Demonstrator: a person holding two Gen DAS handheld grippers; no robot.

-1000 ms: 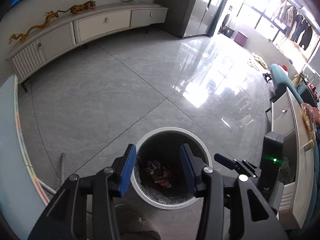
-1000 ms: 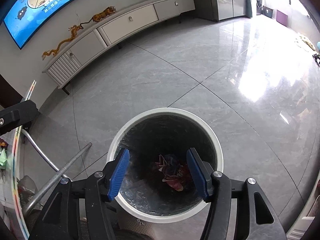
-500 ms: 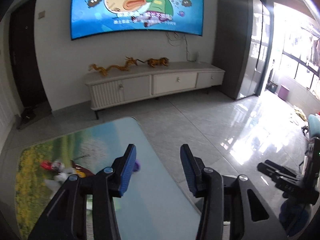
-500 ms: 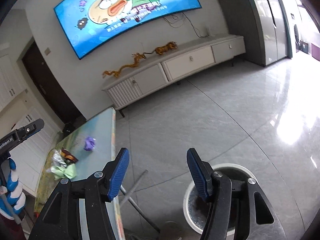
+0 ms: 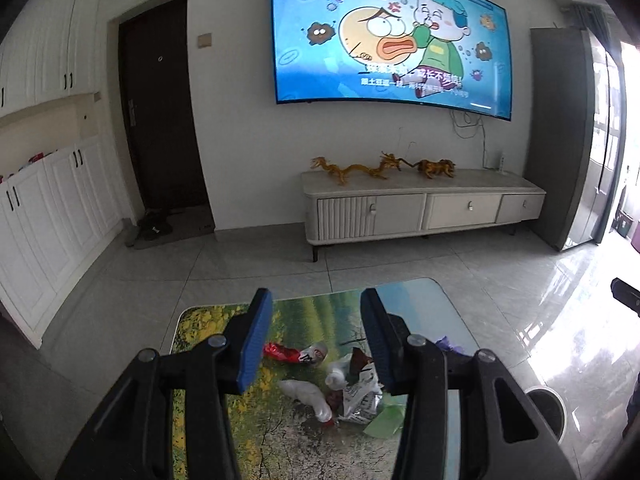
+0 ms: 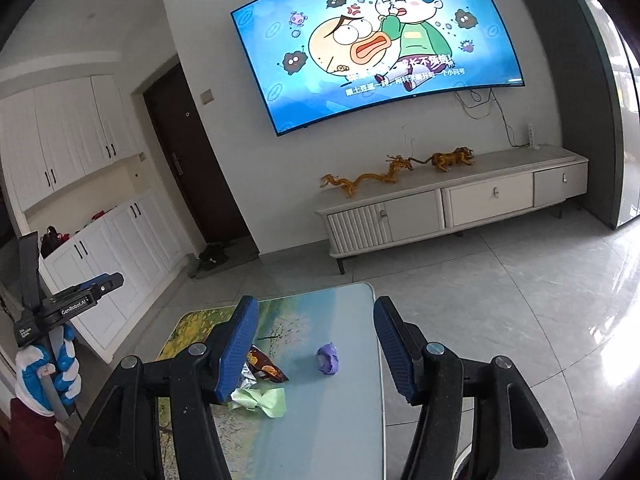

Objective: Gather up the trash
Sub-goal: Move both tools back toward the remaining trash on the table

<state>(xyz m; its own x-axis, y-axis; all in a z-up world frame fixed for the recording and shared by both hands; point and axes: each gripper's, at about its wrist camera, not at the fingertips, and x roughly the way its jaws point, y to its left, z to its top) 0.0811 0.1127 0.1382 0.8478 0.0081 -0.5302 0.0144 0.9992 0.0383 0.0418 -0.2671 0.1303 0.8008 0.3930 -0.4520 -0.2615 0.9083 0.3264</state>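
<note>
Trash lies on a low table with a landscape print. In the left wrist view I see a red wrapper, a clear plastic bag, a printed foil wrapper and green paper. In the right wrist view I see a purple wad, a brown snack wrapper and green paper. My left gripper is open and empty above the pile. My right gripper is open and empty above the purple wad. The white-rimmed bin stands on the floor to the right of the table.
A white TV cabinet with dragon figures stands against the far wall under a large TV. White cupboards line the left side. Grey tiled floor lies between the table and the cabinet.
Both grippers have swung up from over the bin and turned left to face the table with the trash. Both stay open and empty.
</note>
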